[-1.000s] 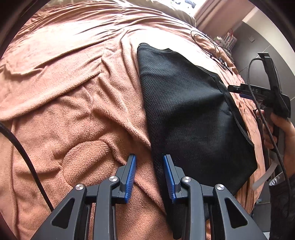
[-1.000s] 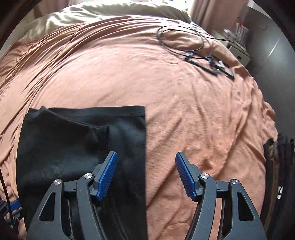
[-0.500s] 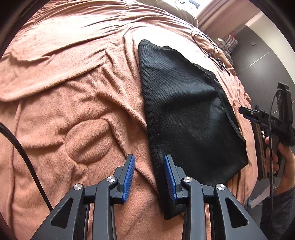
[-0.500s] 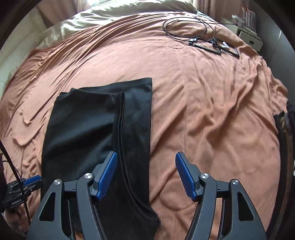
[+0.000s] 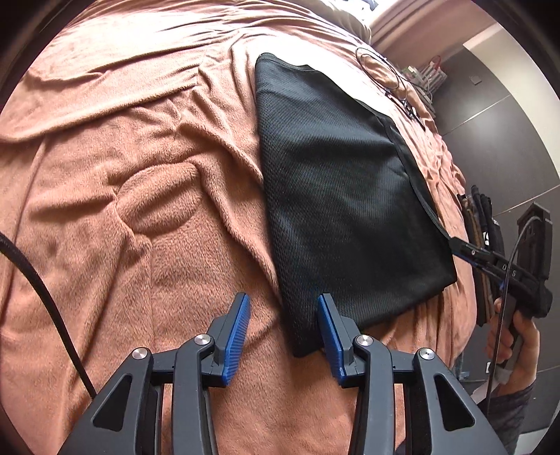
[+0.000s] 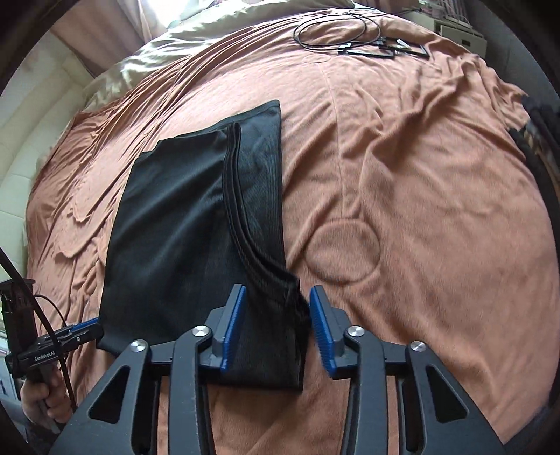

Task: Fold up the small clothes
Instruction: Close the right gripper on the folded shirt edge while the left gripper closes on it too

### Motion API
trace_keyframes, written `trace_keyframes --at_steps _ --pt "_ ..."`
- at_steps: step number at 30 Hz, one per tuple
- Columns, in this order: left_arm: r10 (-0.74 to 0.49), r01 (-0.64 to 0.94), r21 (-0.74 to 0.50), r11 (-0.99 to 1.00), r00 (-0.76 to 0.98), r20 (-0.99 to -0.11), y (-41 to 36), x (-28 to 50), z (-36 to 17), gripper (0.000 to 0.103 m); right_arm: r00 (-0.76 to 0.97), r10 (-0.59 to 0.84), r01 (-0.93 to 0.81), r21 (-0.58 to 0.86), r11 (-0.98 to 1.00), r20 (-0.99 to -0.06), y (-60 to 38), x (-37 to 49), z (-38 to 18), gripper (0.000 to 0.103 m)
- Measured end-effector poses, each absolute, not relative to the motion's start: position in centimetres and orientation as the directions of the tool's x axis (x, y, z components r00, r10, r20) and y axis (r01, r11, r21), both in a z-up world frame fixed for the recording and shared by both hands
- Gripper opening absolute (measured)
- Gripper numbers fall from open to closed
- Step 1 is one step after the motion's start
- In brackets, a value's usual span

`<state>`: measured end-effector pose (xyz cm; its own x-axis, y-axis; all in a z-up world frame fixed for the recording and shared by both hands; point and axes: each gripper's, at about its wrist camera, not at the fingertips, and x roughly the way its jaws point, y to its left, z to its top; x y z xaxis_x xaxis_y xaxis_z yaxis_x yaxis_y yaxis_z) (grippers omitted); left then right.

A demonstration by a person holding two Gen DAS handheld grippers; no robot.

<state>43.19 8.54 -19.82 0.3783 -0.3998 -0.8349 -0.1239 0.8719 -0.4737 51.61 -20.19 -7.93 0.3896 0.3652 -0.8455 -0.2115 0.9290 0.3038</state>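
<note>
**Folded black garment on bed, both grippers at its near corners**

The folded black mesh-knit garment [image 5: 350,196] lies flat on the rust-brown fleece blanket [image 5: 147,196] covering the bed. It forms a long rectangle; the long axis runs away from both cameras, near end at the bed edge, far end toward the beige pillow [image 6: 154,59]. In the right wrist view a doubled hem seam [image 6: 234,196] runs lengthwise down the garment [image 6: 168,224], curving right near the bottom.

The left gripper [image 5: 282,332] is open, blue pads apart. The garment's near left corner sits between the fingers, against the inner face of the right pad [image 5: 329,332]; contact cannot be confirmed.

The right gripper [image 6: 275,323] is open, jaws straddling the garment's near right corner, where the fabric bunches slightly. Neither jaw is clamped on cloth.

A coiled thin black cable [image 6: 336,28] lies on the blanket's far side, well apart from the garment.
</note>
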Motion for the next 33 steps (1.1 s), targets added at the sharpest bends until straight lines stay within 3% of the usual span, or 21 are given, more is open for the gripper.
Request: trace_keyframes --at_steps 11,17,21,24,28,30,32,33 --pt "-0.417 -0.121 -0.489 0.864 0.373 -0.829 7.8 42.9 -19.8 0.042 0.387 0.4 -0.16 0.367 0.916 -0.83 -22.4 48.8 -9.6 0.005" --pt "-0.421 -0.126 -0.494 0.86 0.369 -0.828 7.2 43.1 -20.2 0.042 0.391 0.416 -0.157 0.386 0.909 -0.821 -22.6 48.0 -9.7 0.004" --pt "-0.44 -0.134 -0.514 0.848 0.365 -0.821 7.5 43.1 -20.5 0.024 0.407 0.393 -0.146 0.366 0.919 -0.825 -22.5 47.8 -9.6 0.005" --pt "-0.453 -0.138 -0.528 0.838 0.361 -0.815 7.7 43.2 -20.6 0.024 0.413 0.389 -0.141 0.364 0.921 -0.824 -22.2 47.4 -9.6 0.005" --pt "-0.453 -0.141 -0.526 0.839 0.355 -0.818 7.5 43.2 -20.7 0.024 0.4 0.402 -0.152 0.373 0.915 -0.824 -21.7 47.5 -10.1 0.015" --pt "-0.453 -0.14 -0.524 0.84 0.352 -0.819 7.5 43.2 -20.6 0.024 0.395 0.421 -0.147 0.396 0.907 -0.817 -22.0 47.6 -10.2 0.024" --pt "-0.453 -0.141 -0.525 0.839 0.35 -0.82 7.5 43.3 -20.6 0.024 0.395 0.44 -0.142 0.419 0.897 -0.807 -22.4 47.6 -10.3 0.041" --pt "-0.454 -0.144 -0.526 0.838 0.349 -0.819 7.5 43.3 -20.7 0.024 0.397 0.45 -0.143 0.43 0.891 -0.8 -22.5 47.6 -10.3 0.042"
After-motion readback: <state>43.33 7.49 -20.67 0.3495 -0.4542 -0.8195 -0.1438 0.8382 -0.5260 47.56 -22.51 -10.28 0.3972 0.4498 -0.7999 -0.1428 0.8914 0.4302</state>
